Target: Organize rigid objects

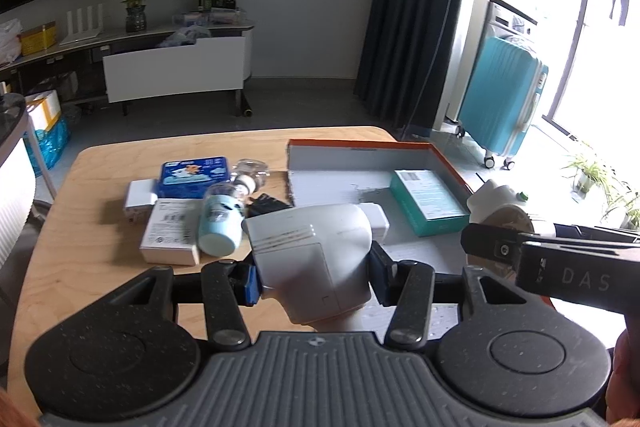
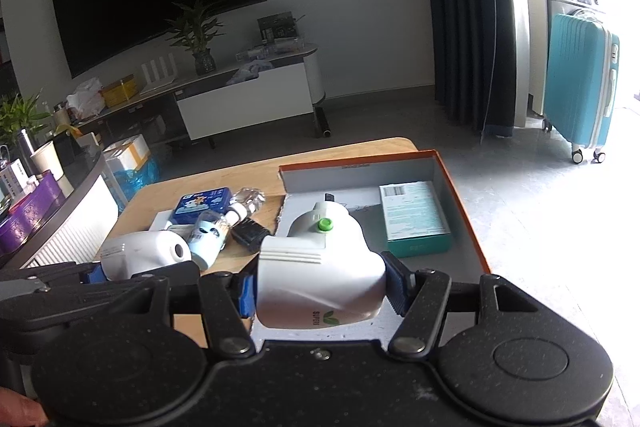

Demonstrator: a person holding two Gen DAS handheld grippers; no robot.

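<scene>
Pale wood-grain table, matt. Smooth white plastic device. Cardboard box, grey-lined. Speckled matt black plastic left gripper.

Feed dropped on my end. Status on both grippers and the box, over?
Left gripper shut on white device. Right gripper shut on white green-capped gadget. Orange box ahead holds one teal carton; nothing blocking.

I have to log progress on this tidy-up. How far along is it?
Done: only the teal box lies in the orange-rimmed tray. In hand: each gripper clamps a white device. Left: the blue tin, pale blue bottle, white box and black item on the table.
</scene>
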